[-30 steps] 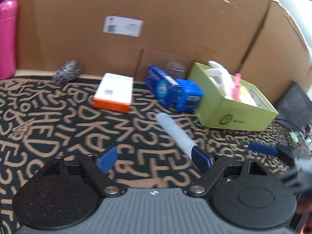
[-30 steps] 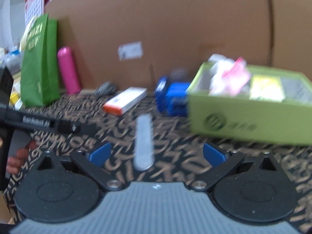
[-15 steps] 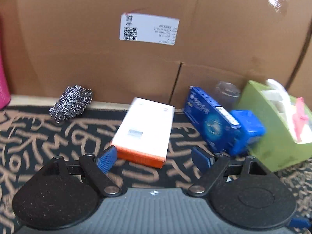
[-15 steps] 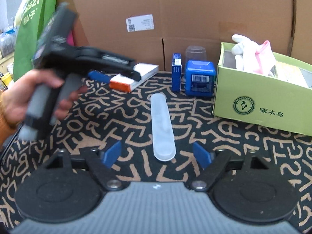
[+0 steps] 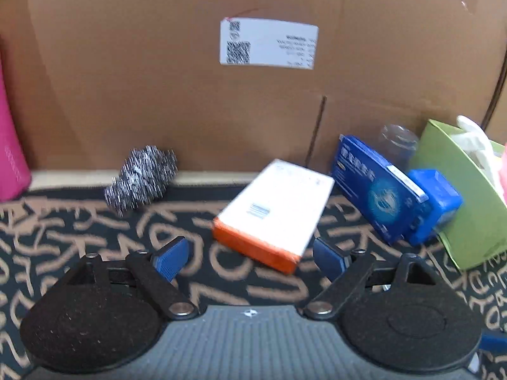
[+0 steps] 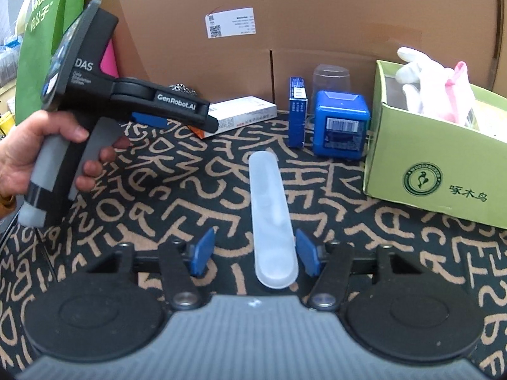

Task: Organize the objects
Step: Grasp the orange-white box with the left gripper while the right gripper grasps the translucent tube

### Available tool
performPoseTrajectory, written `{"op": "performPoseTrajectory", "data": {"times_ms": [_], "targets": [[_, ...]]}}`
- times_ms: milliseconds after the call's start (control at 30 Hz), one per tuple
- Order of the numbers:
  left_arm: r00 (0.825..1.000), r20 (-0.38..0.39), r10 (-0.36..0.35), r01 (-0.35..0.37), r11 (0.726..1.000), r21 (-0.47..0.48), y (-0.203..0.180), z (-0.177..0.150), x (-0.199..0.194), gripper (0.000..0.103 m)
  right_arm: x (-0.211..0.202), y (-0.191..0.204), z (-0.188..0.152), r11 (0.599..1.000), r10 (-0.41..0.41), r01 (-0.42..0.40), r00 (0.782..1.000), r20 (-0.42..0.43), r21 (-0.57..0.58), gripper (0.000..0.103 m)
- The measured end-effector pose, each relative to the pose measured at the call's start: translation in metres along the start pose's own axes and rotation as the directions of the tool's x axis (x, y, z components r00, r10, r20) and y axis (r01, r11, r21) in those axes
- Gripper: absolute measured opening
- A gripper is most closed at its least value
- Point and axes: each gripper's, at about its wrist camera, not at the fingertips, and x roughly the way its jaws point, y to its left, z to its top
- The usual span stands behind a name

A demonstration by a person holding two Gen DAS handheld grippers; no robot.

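My left gripper (image 5: 250, 258) is open and empty just in front of a white box with an orange end (image 5: 275, 212); the box's near corner lies between the fingertips. My right gripper (image 6: 255, 255) is open around the near end of a frosted white tube case (image 6: 272, 221) that lies on the mat, with gaps on both sides. The green box (image 6: 443, 158) with a white plush toy (image 6: 421, 79) stands at the right. The left gripper also shows in the right wrist view (image 6: 177, 117), held by a hand.
A steel wool ball (image 5: 141, 179), a flat blue box (image 5: 377, 193), a blue cube box (image 6: 340, 126) and a clear cup (image 6: 331, 79) stand along the cardboard wall (image 5: 158, 79). A pink bottle (image 5: 9, 158) is at far left. A green bag (image 6: 41, 41) stands at left.
My left gripper moved forward toward the white and orange box. My right gripper advanced so its fingers now flank the tube case's near end, and they stand closer together.
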Motion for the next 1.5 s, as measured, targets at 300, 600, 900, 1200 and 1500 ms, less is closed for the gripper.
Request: {"op": "performPoseTrajectory", "data": {"times_ms": [300, 600, 900, 1200, 1500], "targets": [[0.996, -0.085, -0.023, 0.038, 0.983, 0.182, -0.026, 0.018, 0.035, 0.091, -0.002, -0.003, 0.001, 1.0, -0.021, 0.021, 1.0, 0.004, 0.014, 0.054], [0.995, -0.089, -0.049, 0.065, 0.981, 0.18, -0.025, 0.003, 0.008, 0.073, -0.002, -0.007, -0.002, 1.0, -0.021, 0.022, 1.0, -0.006, 0.015, 0.027], [0.98, -0.14, -0.141, 0.174, 0.951, 0.254, -0.037, -0.06, -0.077, 0.073, -0.04, 0.01, -0.032, 0.999, -0.008, 0.007, 1.0, -0.013, -0.044, 0.027], [0.984, -0.09, -0.154, 0.177, 0.902, 0.394, -0.058, -0.08, -0.106, 0.087, -0.07, 0.026, -0.049, 0.994, 0.027, -0.031, 0.999, -0.038, -0.107, 0.033], [0.989, -0.128, -0.074, 0.114, 0.933, 0.34, -0.07, -0.075, -0.071, 0.089, -0.057, 0.026, -0.041, 0.996, 0.028, -0.03, 0.999, -0.033, -0.08, 0.033]]}}
